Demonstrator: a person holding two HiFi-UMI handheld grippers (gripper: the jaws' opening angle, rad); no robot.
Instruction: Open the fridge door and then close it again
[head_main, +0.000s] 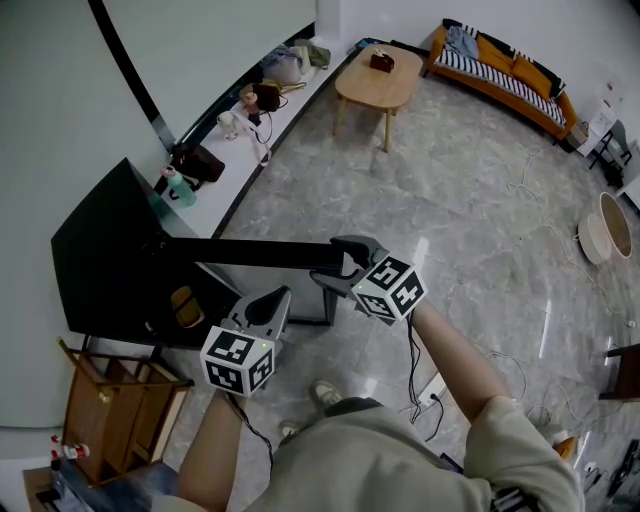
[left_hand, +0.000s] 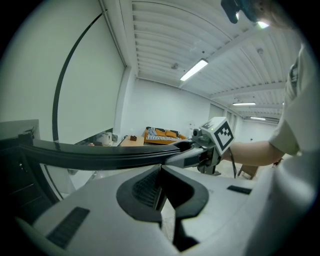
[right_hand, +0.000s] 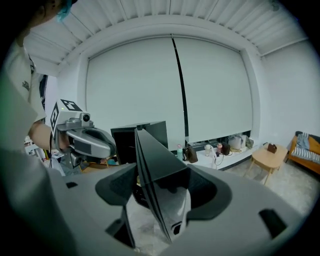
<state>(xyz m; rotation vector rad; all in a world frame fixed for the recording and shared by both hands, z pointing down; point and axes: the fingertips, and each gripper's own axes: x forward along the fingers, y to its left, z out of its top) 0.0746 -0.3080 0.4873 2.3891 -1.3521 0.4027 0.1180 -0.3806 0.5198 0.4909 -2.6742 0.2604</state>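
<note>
The black fridge (head_main: 100, 270) stands at the left by the window wall, and its door (head_main: 250, 253) is wide open over the grey floor (head_main: 450, 220). In the head view the door is only a thin dark bar seen from above. The right gripper (head_main: 345, 268) is at the bar's free end, and the left gripper (head_main: 278, 298) is just beside it, lower in the picture and clear of the door. The right gripper view shows the hold itself. The door's edge (right_hand: 155, 160) stands upright between the fingers (right_hand: 210, 192), which are clamped on it, with the fridge body (right_hand: 125, 142) behind. The left gripper view shows its own fingers (left_hand: 145, 187) pressed together on nothing. The door's top edge (left_hand: 100, 154) runs across above them to the right gripper's marker cube (left_hand: 220, 134). The head view also lays out the room, with a sofa (head_main: 510, 70) and a low bench (head_main: 378, 80) at the far end
</note>
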